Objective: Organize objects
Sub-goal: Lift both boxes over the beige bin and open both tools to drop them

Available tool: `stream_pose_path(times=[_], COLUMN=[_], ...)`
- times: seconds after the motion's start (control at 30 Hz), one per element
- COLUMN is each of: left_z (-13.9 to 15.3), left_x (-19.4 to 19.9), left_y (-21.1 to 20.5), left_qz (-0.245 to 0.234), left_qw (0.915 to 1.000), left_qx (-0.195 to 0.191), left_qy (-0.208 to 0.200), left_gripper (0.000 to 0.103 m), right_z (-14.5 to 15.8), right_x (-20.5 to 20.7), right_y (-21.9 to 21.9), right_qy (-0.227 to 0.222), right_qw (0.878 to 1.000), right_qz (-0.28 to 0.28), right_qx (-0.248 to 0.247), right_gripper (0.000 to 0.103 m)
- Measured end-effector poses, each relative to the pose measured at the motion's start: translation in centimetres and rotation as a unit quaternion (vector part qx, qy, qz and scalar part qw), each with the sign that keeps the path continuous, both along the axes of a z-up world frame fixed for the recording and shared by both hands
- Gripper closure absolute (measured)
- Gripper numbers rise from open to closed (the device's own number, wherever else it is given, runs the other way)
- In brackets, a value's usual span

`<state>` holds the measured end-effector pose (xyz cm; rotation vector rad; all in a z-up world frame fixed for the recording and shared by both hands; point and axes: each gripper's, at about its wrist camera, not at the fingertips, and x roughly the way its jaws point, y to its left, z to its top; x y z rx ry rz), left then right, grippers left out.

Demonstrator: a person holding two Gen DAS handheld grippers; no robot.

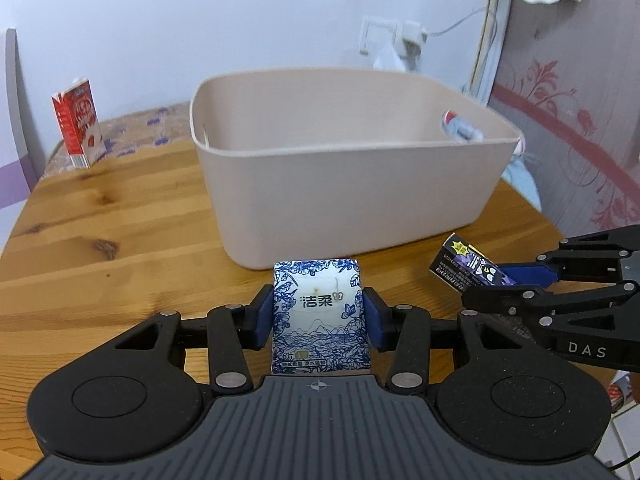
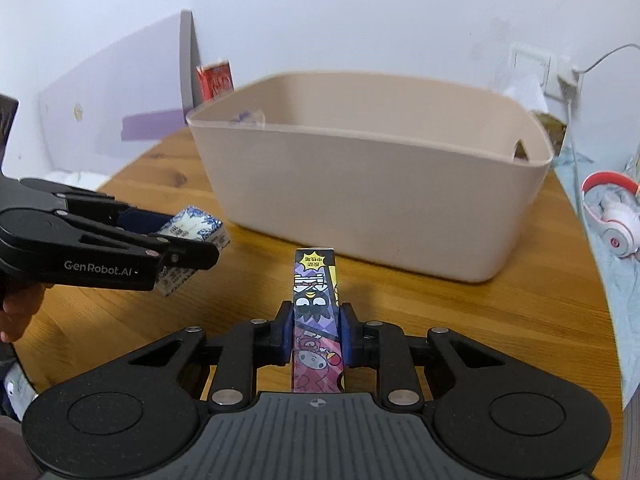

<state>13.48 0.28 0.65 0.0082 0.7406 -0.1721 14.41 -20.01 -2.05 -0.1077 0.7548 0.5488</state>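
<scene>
Tissue pack (image 1: pixel 320 316) clamped between blue pads of left gripper (image 1: pixel 320 314), gripped on its two long sides, upper half sticking out past the fingers, clear of the tabletop. Cartoon-print box (image 2: pixel 318 320) pinched narrow-side by right gripper (image 2: pixel 316 334), jaws hard together on it, top end protruding forward. Both loads just short of the beige bin (image 2: pixel 372 200), near wall dead ahead in each wrist view. To do the drop well: lift until each item's lower end clears the near rim, carry past the rim before letting go, release low inside rather than from height. Worth staggering the two, since the right gripper sits just beside the left in the left wrist view and the items could knock over the same stretch of rim. Bin mouth wide, interior mostly bare; something red-and-white against the far right corner (image 1: pixel 460 126), possibly a tube or small bottle, blurred. Wooden table (image 1: pixel 100 240) bare around both hands, rounded edge near on the right with headphones (image 2: pixel 616 220) beyond it. Red carton (image 1: pixel 78 124) upright at the far left, well apart from the path, not yet dealt with.
</scene>
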Motion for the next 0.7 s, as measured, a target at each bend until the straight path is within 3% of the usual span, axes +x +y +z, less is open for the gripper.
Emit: stream_pose_path(times=[0.37,0.7], left_z=[6.0,8.7], left_x=[-0.7,5.5], left_y=[0.3,0.1], left_qz=[-0.006,-0.002], left_qw=[0.9976,0.9941], left_qx=[-0.005,0.014], left_qy=[-0.069,-0.108], left_gripper=[0.056,0.056], right_z=[6.1,9.8], right_x=[-1.3,4.5], right_y=[-1.8,-2.2], right_qy=[-0.084,-0.128], right_qw=[0.995,0.988], right_qz=[-0.036,-0.074], right_qx=[0.027,0.041], right_gripper=[0.080,0.080])
